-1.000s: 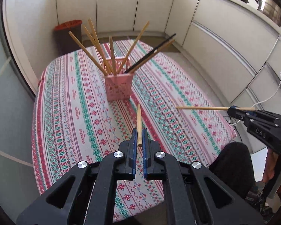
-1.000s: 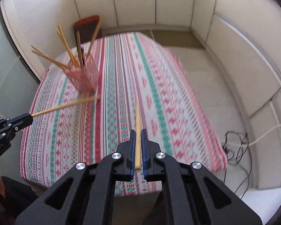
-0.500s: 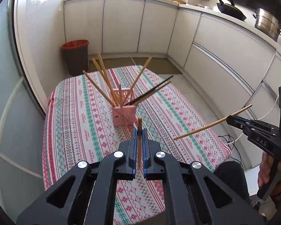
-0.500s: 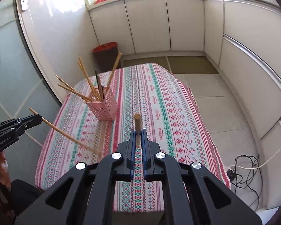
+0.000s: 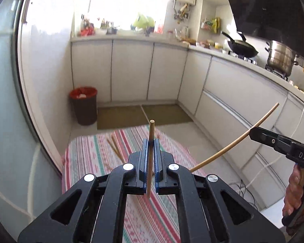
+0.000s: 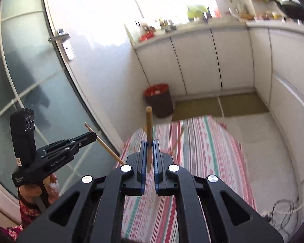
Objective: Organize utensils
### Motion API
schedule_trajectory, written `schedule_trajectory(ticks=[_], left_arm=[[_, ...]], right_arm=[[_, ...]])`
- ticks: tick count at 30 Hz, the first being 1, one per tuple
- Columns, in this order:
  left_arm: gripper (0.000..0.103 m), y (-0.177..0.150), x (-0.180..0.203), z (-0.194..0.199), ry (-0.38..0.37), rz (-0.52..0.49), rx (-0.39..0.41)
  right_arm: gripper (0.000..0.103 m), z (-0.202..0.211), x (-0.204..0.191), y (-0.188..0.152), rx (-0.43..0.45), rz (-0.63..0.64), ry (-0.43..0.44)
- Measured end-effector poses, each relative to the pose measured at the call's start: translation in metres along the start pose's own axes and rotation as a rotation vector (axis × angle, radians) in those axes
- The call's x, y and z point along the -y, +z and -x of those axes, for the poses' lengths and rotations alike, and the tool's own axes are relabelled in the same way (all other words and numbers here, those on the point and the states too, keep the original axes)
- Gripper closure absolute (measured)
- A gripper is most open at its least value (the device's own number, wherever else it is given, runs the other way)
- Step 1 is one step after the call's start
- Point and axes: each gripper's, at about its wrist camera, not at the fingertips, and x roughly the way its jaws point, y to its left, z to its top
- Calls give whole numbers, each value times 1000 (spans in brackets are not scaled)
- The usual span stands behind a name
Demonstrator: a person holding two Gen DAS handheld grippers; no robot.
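My left gripper is shut on a wooden chopstick that stands nearly upright between its blue pads, high above the striped tablecloth. In the right wrist view my right gripper is shut the same way on a second wooden chopstick. Each gripper shows in the other's view: the right gripper with its slanting chopstick, the left gripper with its chopstick. Only blurred chopstick tips of the holder show; its pink body is hidden behind my fingers.
A dark bin with a red liner stands on the floor beyond the table. White cabinets line the back and right, with a wok and a steel pot on the counter. A glass door is at the left; cables lie at the right.
Both grippers rose a good way and tipped upward with their chopsticks. The table and pink holder sank low in view, and the kitchen counter came into sight.
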Motion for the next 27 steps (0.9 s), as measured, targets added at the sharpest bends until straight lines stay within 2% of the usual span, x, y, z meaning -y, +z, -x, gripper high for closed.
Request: schedule_trajectory(ticks=[4,7,10,13,16,20,23,27], left_arm=[[99,27,-3,-24,30,7,32],[99,26,-7,-53,67,8,17],[98,15,-18,-90,68,32,-54],[97,-6,-34,-116,53,107,-121],[84,-12,-48,-103,49,180,-71],[75,-8,-63,-71,48,255,41],[74,-6,-71,-57,55,278,78],[74,-9,-80,-53,60,298,75]], right_arm=[[97,-33,-3,20,6,40,-27],[97,-72,6,23,-33,55,-62],[97,-111,19,15,-76,45,-81],[97,-136,27,6,-99,33,-90],[97,-152,29,3,-112,32,-96],[97,-161,24,4,-107,57,-103],[97,-164,20,6,-103,59,-98],[97,-176,13,0,-102,77,-109]])
